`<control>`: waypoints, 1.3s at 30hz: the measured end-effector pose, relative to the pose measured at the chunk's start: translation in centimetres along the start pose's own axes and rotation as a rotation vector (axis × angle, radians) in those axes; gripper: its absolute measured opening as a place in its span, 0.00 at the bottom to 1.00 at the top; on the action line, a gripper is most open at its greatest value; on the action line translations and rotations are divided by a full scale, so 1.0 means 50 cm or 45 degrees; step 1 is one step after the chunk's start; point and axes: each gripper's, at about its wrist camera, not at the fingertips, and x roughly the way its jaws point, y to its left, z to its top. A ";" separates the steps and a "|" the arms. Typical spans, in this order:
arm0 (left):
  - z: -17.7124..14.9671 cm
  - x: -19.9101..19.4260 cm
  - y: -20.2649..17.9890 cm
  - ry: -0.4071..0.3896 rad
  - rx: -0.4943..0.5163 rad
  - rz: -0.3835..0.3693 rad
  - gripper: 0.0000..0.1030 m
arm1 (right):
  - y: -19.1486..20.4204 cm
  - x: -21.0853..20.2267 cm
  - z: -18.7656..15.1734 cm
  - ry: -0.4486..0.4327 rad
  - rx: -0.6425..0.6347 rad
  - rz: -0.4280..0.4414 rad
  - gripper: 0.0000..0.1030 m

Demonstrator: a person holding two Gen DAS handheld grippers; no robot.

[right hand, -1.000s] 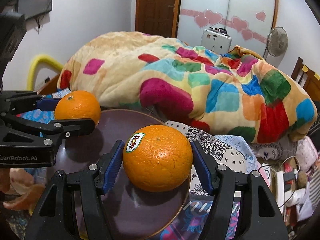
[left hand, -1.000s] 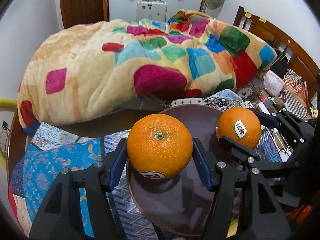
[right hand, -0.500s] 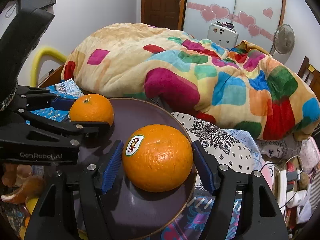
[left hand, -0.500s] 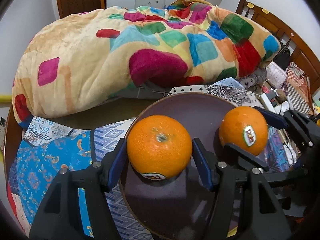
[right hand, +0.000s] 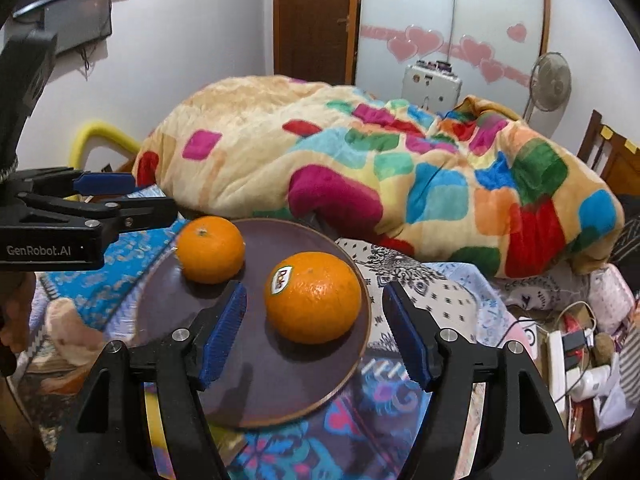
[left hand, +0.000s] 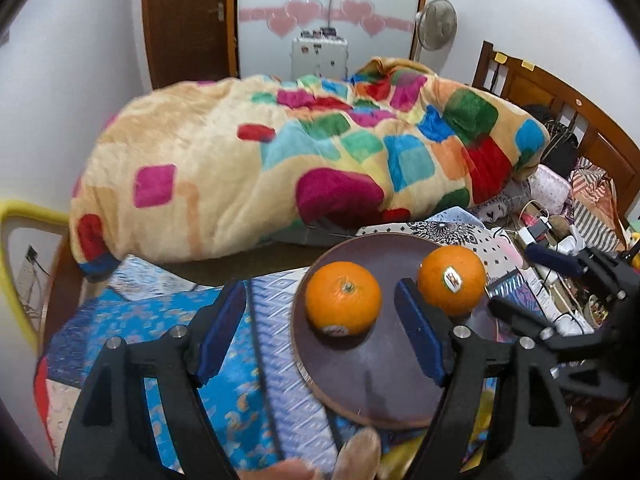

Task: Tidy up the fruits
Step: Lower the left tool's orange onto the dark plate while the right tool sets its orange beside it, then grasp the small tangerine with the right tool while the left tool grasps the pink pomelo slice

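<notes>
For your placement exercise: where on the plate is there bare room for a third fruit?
The near part of the plate, in front of both oranges, is bare. The strip between the left orange and the stickered orange is narrow. The far rim looks bare.

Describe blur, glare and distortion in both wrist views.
Left wrist view: strong fisheye bending with dark corners; blue cloth smeared by motion, stem-up orange fairly sharp.
Right wrist view: same curved edges; Dole-stickered orange crisp with small specular glints, dark plate showing soft reflections and finger shadows.
</notes>
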 end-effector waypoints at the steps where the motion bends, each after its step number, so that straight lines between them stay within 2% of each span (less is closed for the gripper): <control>1: -0.008 -0.018 0.000 -0.016 0.009 0.010 0.74 | 0.002 -0.014 -0.001 -0.014 -0.002 -0.006 0.65; 11: -0.118 -0.171 -0.006 -0.118 0.060 0.044 0.74 | 0.049 -0.174 -0.047 -0.186 0.008 -0.037 0.67; 16: -0.190 -0.209 -0.005 -0.113 0.041 0.006 0.74 | 0.075 -0.194 -0.095 -0.195 -0.006 -0.062 0.70; 21: -0.251 -0.212 -0.002 -0.070 0.026 -0.015 0.74 | 0.096 -0.195 -0.155 -0.164 0.018 -0.029 0.70; 26: -0.302 -0.199 0.006 -0.035 0.005 -0.041 0.70 | 0.107 -0.200 -0.201 -0.149 0.030 -0.017 0.70; 33: -0.353 -0.162 0.002 0.019 -0.014 -0.091 0.49 | 0.130 -0.176 -0.257 -0.106 0.031 -0.016 0.70; 39: -0.355 -0.143 -0.001 0.028 -0.013 -0.112 0.41 | 0.138 -0.151 -0.291 -0.079 0.069 0.012 0.70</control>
